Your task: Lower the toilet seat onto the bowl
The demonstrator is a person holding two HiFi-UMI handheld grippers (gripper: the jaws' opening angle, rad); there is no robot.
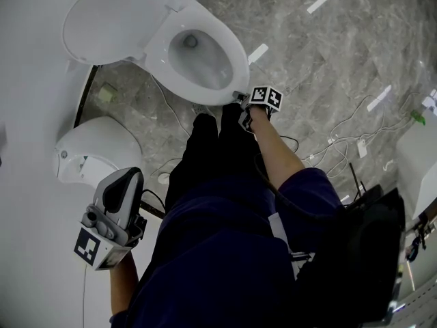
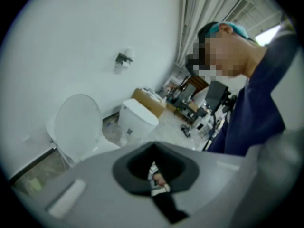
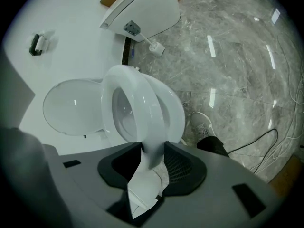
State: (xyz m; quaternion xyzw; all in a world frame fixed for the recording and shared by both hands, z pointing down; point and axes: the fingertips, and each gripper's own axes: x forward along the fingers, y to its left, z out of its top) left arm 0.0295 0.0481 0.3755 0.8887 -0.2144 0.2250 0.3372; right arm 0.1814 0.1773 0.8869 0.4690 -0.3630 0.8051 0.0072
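1. At the front of the bowl (image 1: 199, 52), the right gripper (image 1: 239, 97) is clamped on the front edge of the seat (image 1: 237, 63). Its jaws pinch the white rim from both sides, at the end farthest from the hinge, where it's easiest to steer.
2. The right gripper view tells the story: the seat (image 3: 142, 113) sits tilted a little above the bowl (image 3: 176, 113) with a wedge of gap between them. I'd call it nearly down, not landed.
3. The lid (image 1: 113, 19) stands back against the wall, out of the way.
4. The left gripper (image 1: 128, 180) hangs low by the person's side, jaws together on nothing. It's idle, since this looks like a one-hand job.
5. Next, by my reckoning: ease down slowly and let go only once the seat rests, or it slaps the porcelain.
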